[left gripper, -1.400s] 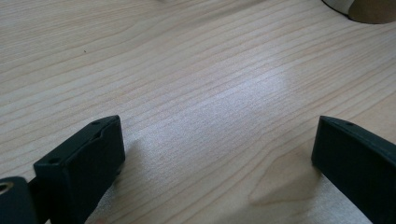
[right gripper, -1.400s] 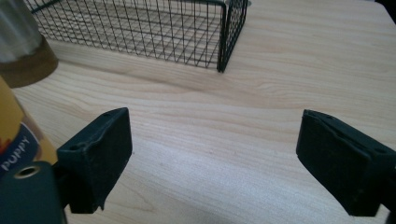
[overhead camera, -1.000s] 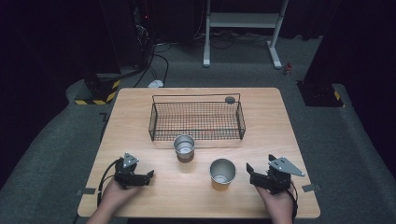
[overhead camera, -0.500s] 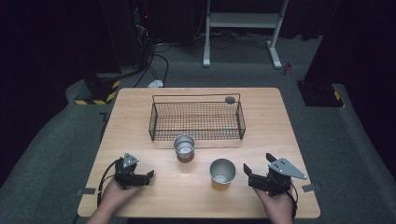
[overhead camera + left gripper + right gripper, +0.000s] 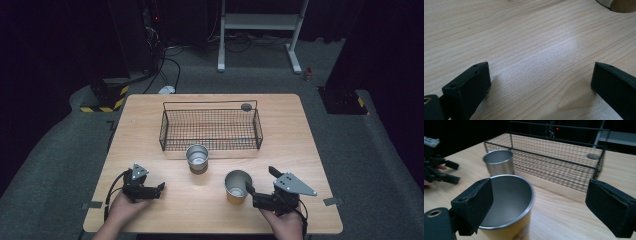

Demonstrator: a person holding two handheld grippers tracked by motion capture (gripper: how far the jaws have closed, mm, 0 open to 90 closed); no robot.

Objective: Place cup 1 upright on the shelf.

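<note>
Right gripper [image 5: 256, 194], jaws spread wide, nothing pinched. In the right gripper view its one jaw stands at the near cup's [image 5: 507, 202] rim and overlaps it in the picture; the other jaw stands well off to the far side, over bare table [image 5: 564, 207]. So the cup sits off-centre in the gap, toward one jaw, not squarely between. Whether that jaw touches the rim I cannot tell.

From above: near cup [image 5: 237, 186] upright, mouth up, long axis vertical, just beside the right gripper's tips on the side toward table centre. Right hand [image 5: 286, 224] is much the nearer to it.

Farther out: far cup [image 5: 197, 158], also upright, stands just in front of the basket [image 5: 210, 146]; basket is long side to side, parallel to the table's near edge.

Left gripper [image 5: 159, 189], jaws spread, bare wood between them in its own view. It lies low on the table, well apart from both cups, pointing toward table centre.

Judgement: a grasp by the right gripper wants a sideways shift to centre the near cup between the jaws before closing.
</note>
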